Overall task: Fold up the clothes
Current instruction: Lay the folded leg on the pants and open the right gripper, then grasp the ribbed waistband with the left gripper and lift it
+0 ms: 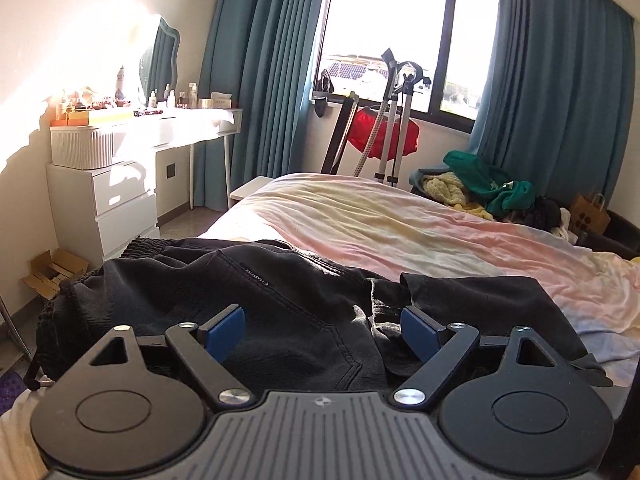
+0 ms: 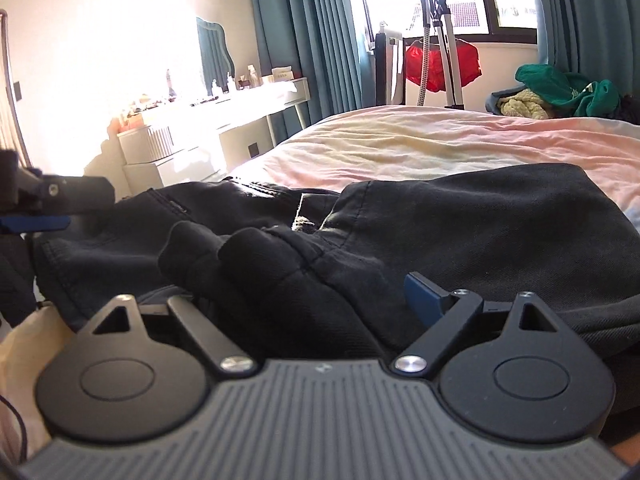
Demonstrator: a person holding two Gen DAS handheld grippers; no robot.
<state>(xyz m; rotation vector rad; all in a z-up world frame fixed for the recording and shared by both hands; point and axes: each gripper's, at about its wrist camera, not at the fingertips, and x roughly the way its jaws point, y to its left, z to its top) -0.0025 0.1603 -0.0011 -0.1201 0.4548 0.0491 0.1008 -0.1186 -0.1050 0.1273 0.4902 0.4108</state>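
A black garment [image 1: 280,280] with an elastic waistband and a small label lies crumpled across the near end of the bed. My left gripper [image 1: 322,332] hovers just over it, jaws wide apart, blue pads [image 1: 224,332] bare and not pressing on the cloth. In the right wrist view the same black garment [image 2: 480,216] fills the foreground. My right gripper [image 2: 320,296] is open too. Its right blue pad [image 2: 420,296] shows, and a rolled fold of black cloth [image 2: 248,264] lies over its left finger and hides that pad. The left gripper [image 2: 40,208] shows at the far left edge.
The bed has a pastel pink and yellow sheet [image 1: 400,224]. A pile of green and yellow clothes [image 1: 488,188] sits at its far right corner, beside a brown paper bag [image 1: 588,216]. A steamer stand with a red garment [image 1: 384,136] stands by the window. White drawers [image 1: 104,204] and a dressing table are on the left.
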